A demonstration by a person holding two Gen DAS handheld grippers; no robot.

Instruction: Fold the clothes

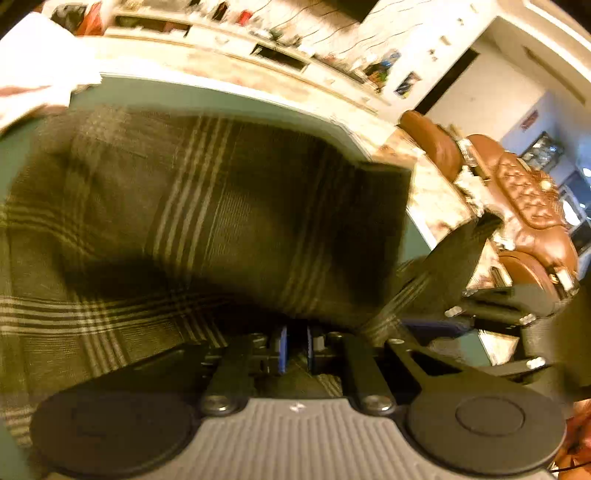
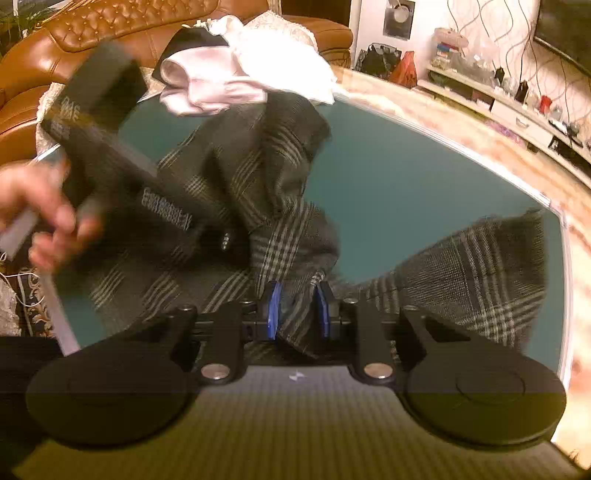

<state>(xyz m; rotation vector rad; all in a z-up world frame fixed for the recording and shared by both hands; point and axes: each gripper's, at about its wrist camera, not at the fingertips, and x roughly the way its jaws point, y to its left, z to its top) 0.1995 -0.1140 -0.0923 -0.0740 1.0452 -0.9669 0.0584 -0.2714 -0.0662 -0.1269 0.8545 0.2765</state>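
A dark plaid garment lies spread and bunched on the teal table. My left gripper has its blue pads nearly together, with a dark fold of the garment pinched between them. In the right wrist view the plaid garment is heaped in the middle, with one flap stretching right. My right gripper has its blue pads closed against a thick fold of that cloth. A hand holds the left gripper at the left, its tip in the cloth.
A pile of pink and white clothes sits at the table's far edge, seen as a white heap in the left wrist view. A brown leather sofa stands behind it. A cluttered low shelf runs along the wall. Bare teal table shows on the right.
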